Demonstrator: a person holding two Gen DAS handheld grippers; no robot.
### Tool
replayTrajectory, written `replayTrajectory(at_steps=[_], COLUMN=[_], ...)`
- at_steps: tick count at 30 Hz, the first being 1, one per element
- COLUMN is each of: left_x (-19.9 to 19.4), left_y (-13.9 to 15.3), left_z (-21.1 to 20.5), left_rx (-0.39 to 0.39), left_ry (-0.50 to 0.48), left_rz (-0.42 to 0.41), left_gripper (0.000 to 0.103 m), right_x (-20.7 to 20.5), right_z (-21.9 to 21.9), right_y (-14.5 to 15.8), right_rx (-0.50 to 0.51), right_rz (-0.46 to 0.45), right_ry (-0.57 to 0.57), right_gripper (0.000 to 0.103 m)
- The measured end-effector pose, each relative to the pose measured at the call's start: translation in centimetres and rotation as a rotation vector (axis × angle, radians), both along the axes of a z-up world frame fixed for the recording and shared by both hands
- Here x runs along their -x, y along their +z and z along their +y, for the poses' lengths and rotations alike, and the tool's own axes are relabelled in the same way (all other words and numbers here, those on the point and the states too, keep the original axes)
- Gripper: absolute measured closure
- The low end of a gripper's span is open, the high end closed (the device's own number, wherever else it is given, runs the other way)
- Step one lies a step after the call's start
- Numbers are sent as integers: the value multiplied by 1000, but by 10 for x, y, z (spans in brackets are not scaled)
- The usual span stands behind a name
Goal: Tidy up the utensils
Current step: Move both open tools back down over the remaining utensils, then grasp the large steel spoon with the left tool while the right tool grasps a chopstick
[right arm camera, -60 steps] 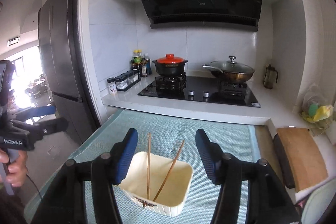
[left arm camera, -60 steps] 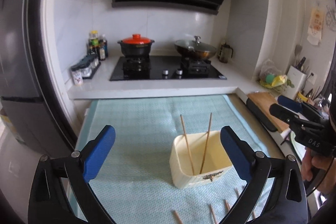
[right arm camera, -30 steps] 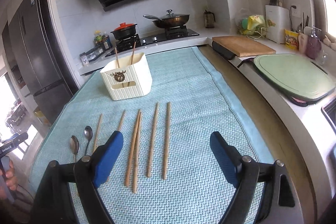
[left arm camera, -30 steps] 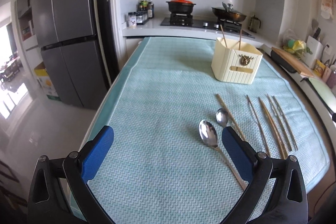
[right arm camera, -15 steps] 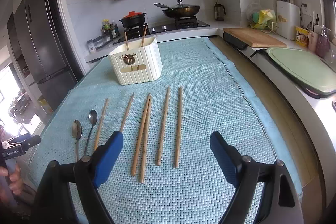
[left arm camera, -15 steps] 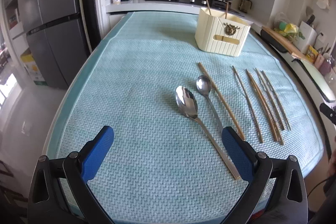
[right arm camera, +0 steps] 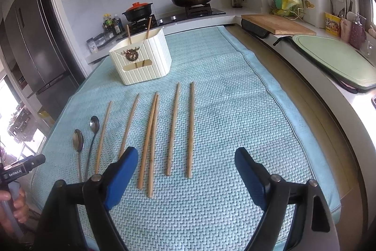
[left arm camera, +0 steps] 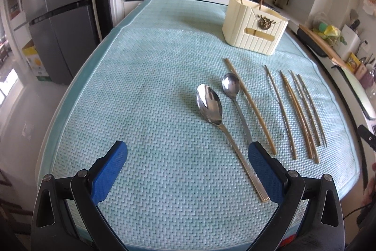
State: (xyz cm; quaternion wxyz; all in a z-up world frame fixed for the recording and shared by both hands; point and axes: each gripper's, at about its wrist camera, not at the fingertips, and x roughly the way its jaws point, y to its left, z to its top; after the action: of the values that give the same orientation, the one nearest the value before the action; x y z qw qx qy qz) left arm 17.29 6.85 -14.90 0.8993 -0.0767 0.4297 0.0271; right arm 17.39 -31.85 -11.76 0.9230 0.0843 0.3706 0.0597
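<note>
Both hand-held grippers, left (left arm camera: 188, 168) and right (right arm camera: 185, 171), hang spread and empty. Just ahead of the right lie thin, light, stiff chopsticks (right arm camera: 172, 128), likely best pinched mid-length. The spoons (left arm camera: 209, 105) beside the left look slippery.

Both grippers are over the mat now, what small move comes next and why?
Probably lower the right gripper onto the two rightmost chopsticks lying between its open, empty jaws. Six chopsticks and two spoons lie loose on the mat, while the cream holder has only two chopsticks.
</note>
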Motion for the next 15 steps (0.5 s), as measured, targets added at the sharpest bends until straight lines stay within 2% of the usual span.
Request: replayTrajectory(at_steps=[8, 15], left_x=[-15, -52], left_y=[-5, -17], left_z=[-7, -21], left_rx=[18, 25], left_ry=[36, 67], left_rz=[43, 81], left_gripper=[1, 1], right_x=[-2, 0], right_z=[-4, -3], right_y=[-4, -8], right_rx=[-26, -44], right_rz=[19, 30], right_ry=[1, 15], right_gripper=[17, 17])
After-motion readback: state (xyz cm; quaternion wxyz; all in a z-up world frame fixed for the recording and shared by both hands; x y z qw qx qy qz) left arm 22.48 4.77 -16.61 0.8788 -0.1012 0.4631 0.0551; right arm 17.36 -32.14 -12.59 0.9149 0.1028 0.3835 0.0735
